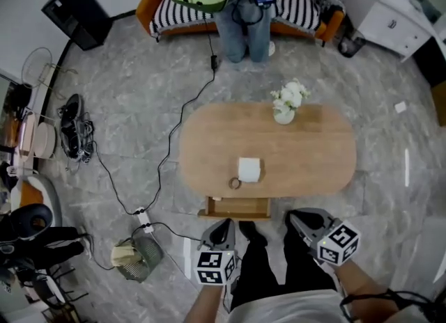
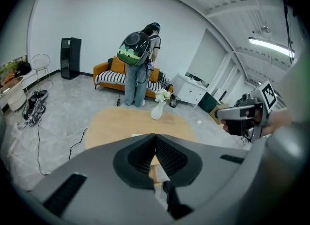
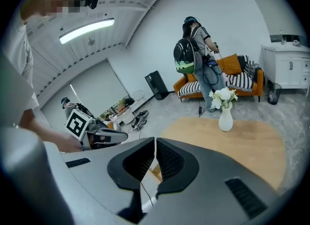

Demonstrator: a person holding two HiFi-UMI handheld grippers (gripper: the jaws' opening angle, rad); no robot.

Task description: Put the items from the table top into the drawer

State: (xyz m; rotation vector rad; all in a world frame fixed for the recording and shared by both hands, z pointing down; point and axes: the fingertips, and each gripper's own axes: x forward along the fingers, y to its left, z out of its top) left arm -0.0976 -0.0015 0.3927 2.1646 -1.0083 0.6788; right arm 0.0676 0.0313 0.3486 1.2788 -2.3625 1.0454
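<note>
White square item point(image 1: 249, 169) sits on the counter point(image 1: 313, 161) near the front edge, a bit left of the middle. A small brown ring point(image 1: 235, 183) lies just beside its near left corner; I can't tell if they touch. Straight below them the wooden drawer point(image 1: 237, 216) stands pulled out from under the counter's near edge. A white vase of white flowers point(image 1: 287, 104) stands upright toward the far edge, well apart from both items. My left gripper point(image 1: 225, 224) hangs just in front of the drawer, apart from it. In the left gripper view its fingers point(image 2: 140, 157) are together at the tips, nothing between them. My right gripper point(image 1: 298, 217) is off to the right of the drawer, short of the counter's edge. The right gripper view shows its fingers point(image 3: 170, 158) together too, clamped on nothing. Further out there is grey marble floor point(image 1: 139, 120), with a black cable point(image 1: 167, 154) running across it to a power strip point(image 1: 141, 216). At the far side stands an orange sofa point(image 1: 293, 8) with striped cushions. A person with a backpack point(image 1: 240, 15) stands at it. A white cabinet point(image 1: 387, 12) is at upper right.
</note>
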